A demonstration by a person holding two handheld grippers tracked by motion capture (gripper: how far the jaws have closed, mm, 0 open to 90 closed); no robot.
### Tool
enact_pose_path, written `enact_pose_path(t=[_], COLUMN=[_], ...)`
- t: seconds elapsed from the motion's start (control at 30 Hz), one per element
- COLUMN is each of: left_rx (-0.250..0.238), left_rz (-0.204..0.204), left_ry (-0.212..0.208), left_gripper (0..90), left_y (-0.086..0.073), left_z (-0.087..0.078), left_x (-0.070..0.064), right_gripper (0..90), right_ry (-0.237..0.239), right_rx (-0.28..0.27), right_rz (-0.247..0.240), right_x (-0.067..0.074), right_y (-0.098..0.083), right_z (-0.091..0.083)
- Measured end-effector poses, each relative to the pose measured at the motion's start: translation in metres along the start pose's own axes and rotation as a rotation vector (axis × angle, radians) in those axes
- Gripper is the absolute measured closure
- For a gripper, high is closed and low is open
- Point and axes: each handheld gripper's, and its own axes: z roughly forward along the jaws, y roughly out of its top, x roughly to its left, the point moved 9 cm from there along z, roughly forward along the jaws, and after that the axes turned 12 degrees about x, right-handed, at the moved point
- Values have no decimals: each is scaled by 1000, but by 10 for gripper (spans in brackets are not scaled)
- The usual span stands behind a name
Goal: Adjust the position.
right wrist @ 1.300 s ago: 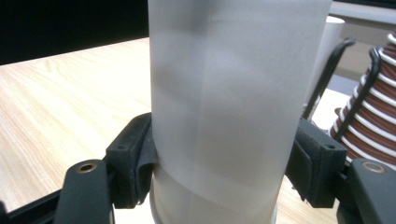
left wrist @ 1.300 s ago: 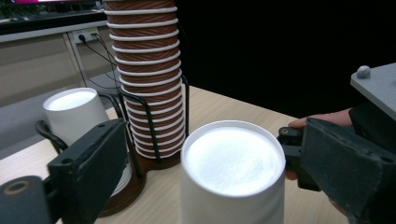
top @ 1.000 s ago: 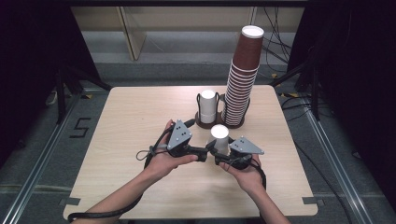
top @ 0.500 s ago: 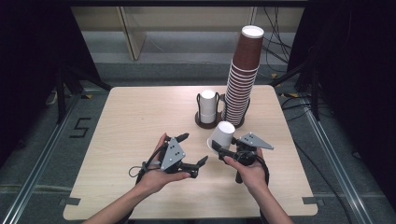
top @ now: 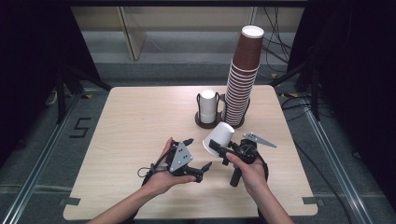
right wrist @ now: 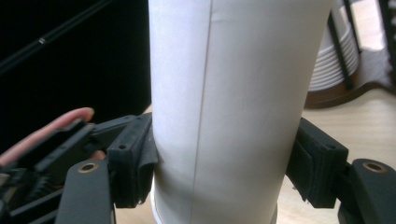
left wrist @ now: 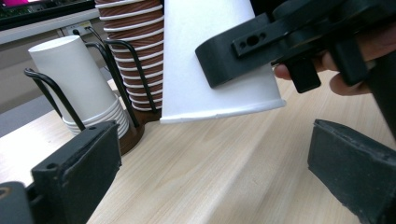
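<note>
A white paper cup (top: 219,136) is tilted in the air over the table's front half, and my right gripper (top: 216,146) is shut on its side. In the right gripper view the pads (right wrist: 134,158) press the cup wall (right wrist: 233,93) from both sides. My left gripper (top: 197,152) is just left of the cup, low over the table. It is open, its jaws have just been opening, and nothing is between them. The left gripper view looks between its own jaws (left wrist: 210,158) at the cup (left wrist: 215,60) and the right gripper's jaw (left wrist: 261,46).
A black wire holder (top: 201,100) with a short stack of white cups (top: 208,103) stands at the back of the wooden table (top: 135,126). A tall stack of brown cups (top: 243,79) rises beside it. Dark floor and cables surround the table.
My left gripper has come off the cup, moved left and down toward the table, and opened wider. The right gripper has kept the cup, which now tilts more.
</note>
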Motion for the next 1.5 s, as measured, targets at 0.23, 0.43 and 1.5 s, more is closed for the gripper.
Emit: enact_pose_path(t=[0.23,0.43,1.5], left_rx=[8,14,26], left_rz=[-4,-28,-57], left_ry=[-28,-50,-58], left_gripper=[0,0,136], left_y=[4,5,8], left_z=[9,17,30], left_x=[-3,-5,-6], right_gripper=[321,321,293], right_ry=[23,39,65], right_rx=[23,22,26], right_rz=[40,67,78], right_x=[3,4,9], right_y=[-4,-6,-12], right_z=[4,5,8])
